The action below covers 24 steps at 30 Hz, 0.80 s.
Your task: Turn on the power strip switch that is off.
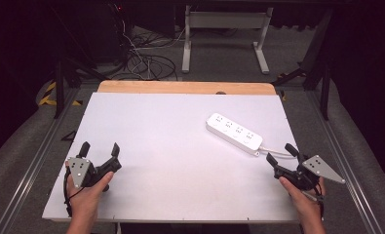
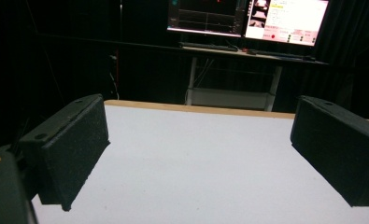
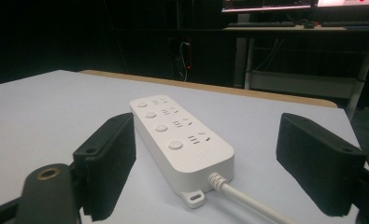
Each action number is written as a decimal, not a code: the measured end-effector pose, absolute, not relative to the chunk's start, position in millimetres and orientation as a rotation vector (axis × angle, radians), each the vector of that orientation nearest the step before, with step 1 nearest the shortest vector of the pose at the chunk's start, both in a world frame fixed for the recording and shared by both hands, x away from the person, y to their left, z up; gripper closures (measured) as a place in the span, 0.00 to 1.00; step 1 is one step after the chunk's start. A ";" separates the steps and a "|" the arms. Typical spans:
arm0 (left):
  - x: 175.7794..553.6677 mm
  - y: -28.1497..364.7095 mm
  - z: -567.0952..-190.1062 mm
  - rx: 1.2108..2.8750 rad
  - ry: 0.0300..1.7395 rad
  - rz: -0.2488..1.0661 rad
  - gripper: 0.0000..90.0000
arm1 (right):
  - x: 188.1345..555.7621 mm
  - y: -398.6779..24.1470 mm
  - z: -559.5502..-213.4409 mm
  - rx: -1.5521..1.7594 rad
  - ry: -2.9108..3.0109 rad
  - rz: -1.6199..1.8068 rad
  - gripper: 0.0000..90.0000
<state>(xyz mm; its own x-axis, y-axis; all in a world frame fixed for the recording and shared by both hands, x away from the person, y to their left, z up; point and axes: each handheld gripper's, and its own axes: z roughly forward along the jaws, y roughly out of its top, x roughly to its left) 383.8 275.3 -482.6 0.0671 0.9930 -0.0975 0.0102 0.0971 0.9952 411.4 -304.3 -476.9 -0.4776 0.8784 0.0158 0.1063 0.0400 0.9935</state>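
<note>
Power strip (image 1: 234,132) lies just ahead of right gripper (image 1: 281,155), both grippers' fingers spread.

No legible text on the power strip (image 1: 234,132) or the distant monitors (image 2: 247,17)

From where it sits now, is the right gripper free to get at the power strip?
Probably yes. The right gripper is open and faces the power strip at its cable end, with bare table around it and nothing between.
</note>
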 end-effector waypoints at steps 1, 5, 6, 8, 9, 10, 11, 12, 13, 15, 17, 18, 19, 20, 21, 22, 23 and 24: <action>384.1 275.2 -482.6 1.173 1.208 1.087 0.05 | 410.9 -304.6 -476.8 1.007 1.664 1.501 0.23; 385.2 274.7 -482.6 1.176 1.205 1.085 0.06 | 410.2 -305.5 -476.6 1.000 1.660 1.496 0.24; 385.2 274.7 -482.6 1.176 1.205 1.085 0.06 | 409.9 -305.6 -476.5 1.001 1.659 1.494 0.24; 385.4 274.1 -482.6 1.177 1.206 1.082 0.06 | 409.3 -306.0 -476.4 1.001 1.657 1.496 0.25; 385.5 273.8 -482.5 1.175 1.206 1.082 0.06 | 409.1 -306.3 -476.2 0.997 1.656 1.496 0.26; 385.5 273.7 -482.4 1.174 1.205 1.083 0.06 | 408.7 -306.3 -476.0 0.996 1.651 1.499 0.27; 385.5 273.6 -482.3 1.173 1.204 1.084 0.06 | 408.4 -306.6 -475.8 0.993 1.647 1.497 0.29; 385.4 274.0 -482.0 1.176 1.201 1.090 0.06 | 407.8 -306.8 -475.6 0.984 1.648 1.499 0.33; 385.4 274.1 -481.9 1.174 1.199 1.091 0.06 | 407.2 -307.0 -475.3 0.971 1.643 1.495 0.35; 385.3 274.3 -481.7 1.173 1.196 1.093 0.06 | 406.7 -307.0 -474.5 0.965 1.637 1.502 0.36; 385.4 274.3 -481.7 1.172 1.196 1.093 0.06 | 406.6 -307.1 -474.4 0.961 1.636 1.502 0.38; 385.5 274.3 -481.8 1.173 1.196 1.094 0.06 | 406.6 -307.1 -474.4 0.961 1.636 1.502 0.38; 385.6 274.2 -481.7 1.171 1.195 1.093 0.07 | 406.2 -307.3 -474.1 0.959 1.633 1.505 0.40; 385.8 274.1 -481.7 1.170 1.195 1.093 0.07 | 405.8 -307.7 -474.0 0.955 1.631 1.506 0.43; 385.8 274.0 -481.7 1.170 1.194 1.093 0.07 | 405.3 -308.0 -474.0 0.950 1.628 1.503 0.45; 385.8 273.6 -481.7 1.168 1.195 1.091 0.07 | 405.1 -308.4 -474.0 0.950 1.625 1.506 0.46; 385.7 273.9 -481.7 1.173 1.192 1.092 0.07 | 405.4 -308.8 -474.0 0.947 1.622 1.510 0.48; 385.7 274.0 -481.7 1.172 1.191 1.092 0.07 | 405.4 -308.8 -474.0 0.947 1.622 1.510 0.48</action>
<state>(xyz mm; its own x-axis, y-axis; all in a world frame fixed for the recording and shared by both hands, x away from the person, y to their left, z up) 385.7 274.0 -481.7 0.0745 0.9932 -0.0900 -0.0037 0.0905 0.9959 405.4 -308.8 -474.0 -0.4751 0.8797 -0.0197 0.0432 0.0457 0.9980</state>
